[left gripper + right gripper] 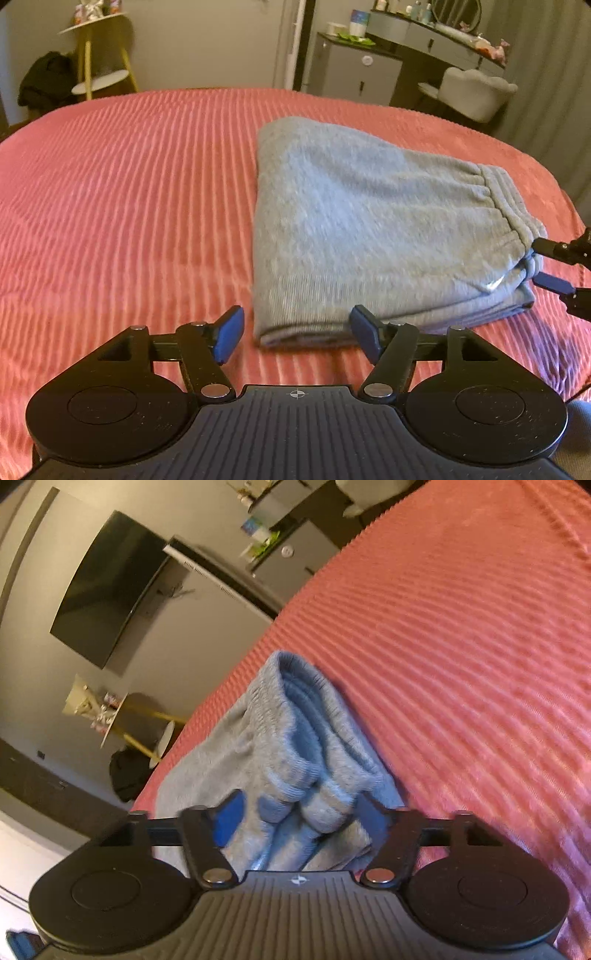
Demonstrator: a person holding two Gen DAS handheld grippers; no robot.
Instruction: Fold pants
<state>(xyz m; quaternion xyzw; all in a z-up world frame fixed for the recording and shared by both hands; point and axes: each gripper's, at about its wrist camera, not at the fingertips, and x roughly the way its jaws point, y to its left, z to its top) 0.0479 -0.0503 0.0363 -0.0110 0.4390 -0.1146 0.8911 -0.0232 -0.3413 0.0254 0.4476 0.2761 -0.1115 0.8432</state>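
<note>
A pair of light grey-blue fleece pants (354, 221) lies folded into a thick rectangular bundle on the coral-pink ribbed bedspread (129, 184), its elastic waistband (506, 199) turned toward the right-hand side.

The left gripper (297, 334), black with blue pads, hovers just before the near folded edge of the pants. Its fingers (231, 334) are spread wide and hold nothing; the left one is over bare bedspread just beside the bundle's near left corner, the right one in front of the near edge.

The right gripper (301, 818) is at the waistband end of the pants. Its fingers (232, 818) stand wide apart on either side of the stacked layers of waistband and cuffs (310, 805), with the cloth bunched between them; whether the pads actually press the cloth I cannot tell.

Beyond the far edge of the bedspread stand a yellow-legged side table (98, 55), a grey cabinet (354, 70) and a pale upholstered chair (476, 92).
</note>
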